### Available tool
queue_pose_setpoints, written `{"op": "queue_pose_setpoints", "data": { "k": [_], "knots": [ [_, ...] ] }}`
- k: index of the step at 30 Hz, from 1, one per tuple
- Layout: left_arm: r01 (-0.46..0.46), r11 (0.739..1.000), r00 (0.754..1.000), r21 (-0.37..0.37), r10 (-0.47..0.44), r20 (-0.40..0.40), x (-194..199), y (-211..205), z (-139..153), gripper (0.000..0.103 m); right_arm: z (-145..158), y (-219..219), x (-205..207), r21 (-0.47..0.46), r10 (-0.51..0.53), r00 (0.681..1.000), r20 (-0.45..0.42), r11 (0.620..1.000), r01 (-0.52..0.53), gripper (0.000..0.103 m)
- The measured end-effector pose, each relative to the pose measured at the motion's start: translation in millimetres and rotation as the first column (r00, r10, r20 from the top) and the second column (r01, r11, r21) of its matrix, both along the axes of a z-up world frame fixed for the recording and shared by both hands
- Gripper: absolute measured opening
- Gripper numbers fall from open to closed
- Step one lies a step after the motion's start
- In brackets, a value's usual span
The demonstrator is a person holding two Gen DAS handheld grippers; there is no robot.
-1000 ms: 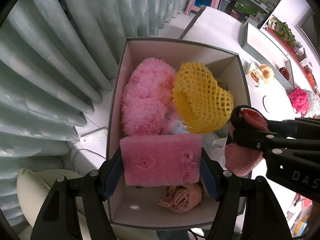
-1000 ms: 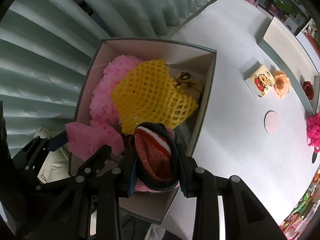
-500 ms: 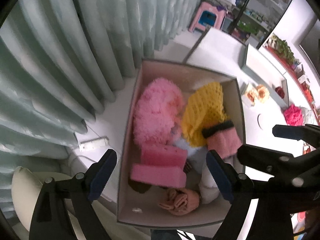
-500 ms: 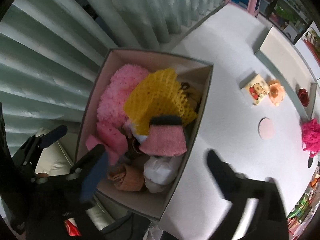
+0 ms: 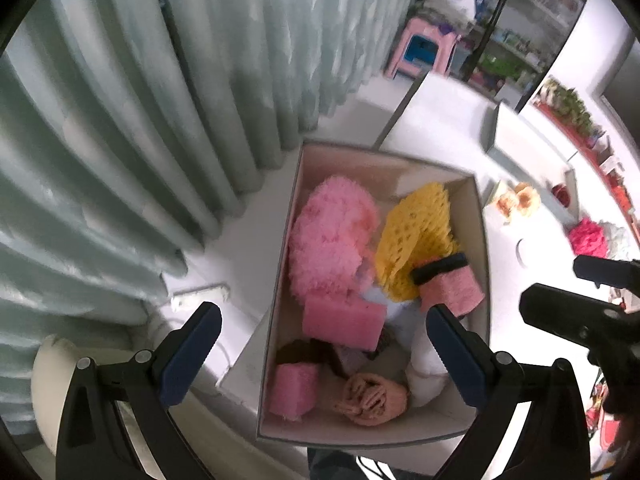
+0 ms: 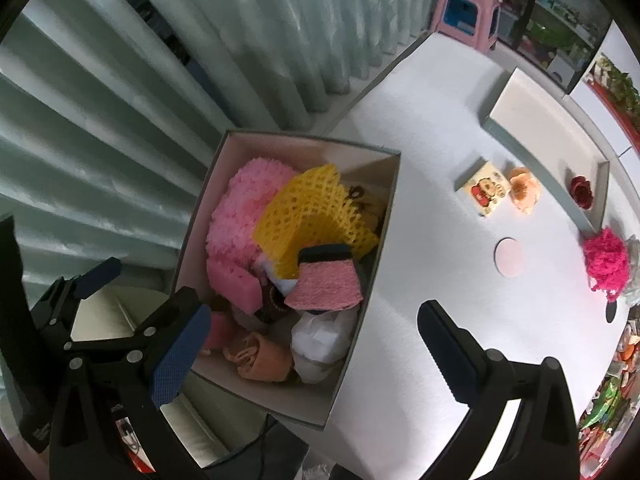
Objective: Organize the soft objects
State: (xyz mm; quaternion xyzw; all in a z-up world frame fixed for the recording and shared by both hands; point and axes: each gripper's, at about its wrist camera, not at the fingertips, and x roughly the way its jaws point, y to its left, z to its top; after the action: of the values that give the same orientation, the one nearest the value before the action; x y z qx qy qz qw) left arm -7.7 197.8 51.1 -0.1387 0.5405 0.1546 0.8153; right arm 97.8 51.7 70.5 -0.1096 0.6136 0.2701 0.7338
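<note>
Box: the open cardboard box [image 6: 384, 236] is standing at the edge of the white bench [image 6: 440, 128], on the side of the curtain, and it is holding the soft objects.
Contents: one fluffy pink piece [image 5: 332, 240] is lying at the far end of the box, one yellow foam net [image 5: 416, 236] is leaning beside it, and one pink knitted piece with a dark band [image 6: 326, 280] is resting on top, against the wall of the box nearest the bench.
Sponges: two pink sponges are lying in the box, one larger [image 5: 342, 322] in the middle and one smaller [image 5: 292, 394] at the near end.
Other pieces: one peach cloth roll [image 5: 370, 398] and one white bundle [image 6: 324, 340] are sitting at the near end of the box; something dark is lying under them, but I cannot tell what.
Left hand-held gripper [image 5: 320, 344]: it is hovering above the near end of the box with the jaws wide apart, holding nothing.
Right hand-held gripper [image 6: 314, 354]: it is hovering above the box wall nearest the bench, also spread wide and empty.
Outside the box: one magenta yarn ball [image 6: 606, 258], one orange flower [image 6: 524, 188], one red flower [image 6: 582, 190], one small printed card [image 6: 484, 194] and one round pink coaster [image 6: 510, 258] are lying on the bench, well apart from the box.
Risk: in my judgement the knitted piece is sitting high on the pile, so it could slide over the wall if another object is pushed in beside it; the foam net could also spring up, because it is light and is only leaning.
</note>
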Motion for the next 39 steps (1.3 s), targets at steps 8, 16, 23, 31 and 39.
{"op": "queue_pose_setpoints", "data": {
  "k": [8, 16, 23, 31, 39],
  "knots": [
    [0.069, 0.997, 0.998, 0.035, -0.069, -0.016, 0, -13, 5, 0.103, 9, -5, -2, 0.015, -0.020, 1.000, 0.013, 1.000, 0.020, 0.103],
    [0.141, 0.990, 0.989, -0.022, -0.142, -0.052, -4, -32, 9, 0.103, 24, -5, -8, 0.027, -0.009, 0.999, 0.033, 1.000, 0.008, 0.103],
    [0.129, 0.991, 0.985, 0.020, -0.126, -0.117, -6, -32, 4, 0.103, 23, 0, -13, 0.004, 0.016, 0.999, 0.033, 1.000, -0.016, 0.103],
    [0.152, 0.988, 0.979, 0.012, -0.148, -0.141, -7, -27, -3, 0.103, 22, 4, -14, -0.020, 0.020, 0.999, 0.033, 1.000, -0.020, 0.103],
    [0.171, 0.985, 0.971, -0.025, -0.173, -0.166, -9, -20, -13, 0.103, 17, 6, -15, -0.039, 0.010, 1.000, 0.018, 0.999, -0.010, 0.103]
  ]
}}
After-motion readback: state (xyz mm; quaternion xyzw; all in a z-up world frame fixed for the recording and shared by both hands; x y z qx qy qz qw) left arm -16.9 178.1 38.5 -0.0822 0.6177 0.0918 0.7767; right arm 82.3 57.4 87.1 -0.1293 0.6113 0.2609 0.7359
